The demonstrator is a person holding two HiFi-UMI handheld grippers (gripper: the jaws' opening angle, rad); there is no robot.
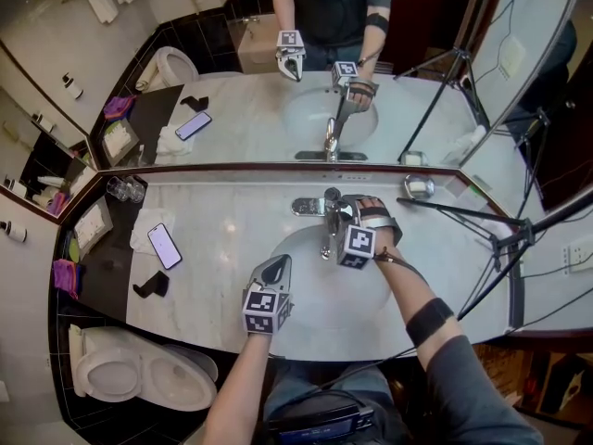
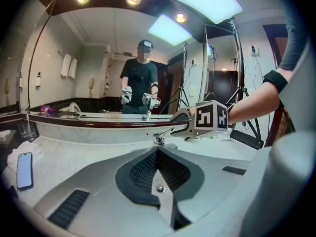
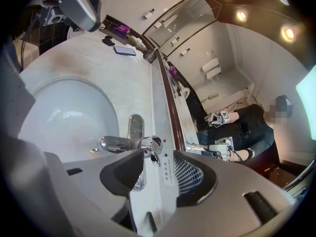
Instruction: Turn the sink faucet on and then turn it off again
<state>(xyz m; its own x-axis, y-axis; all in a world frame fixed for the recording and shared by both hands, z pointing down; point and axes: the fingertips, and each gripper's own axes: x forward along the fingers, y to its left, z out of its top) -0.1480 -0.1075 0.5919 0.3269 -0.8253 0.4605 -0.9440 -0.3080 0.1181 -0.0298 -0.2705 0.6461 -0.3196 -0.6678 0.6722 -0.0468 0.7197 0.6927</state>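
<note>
Currently, head view: right hand-held gripper on the faucet, 12 o'clock of sink; left hand-held gripper at 7 o'clock.
Left gripper view: jaws closed, empty.
Right gripper view: jaws apart, lever between them, not clamped.
Flow: none visible.
Progress: turn-on probably pending; turn-off remains.
</note>
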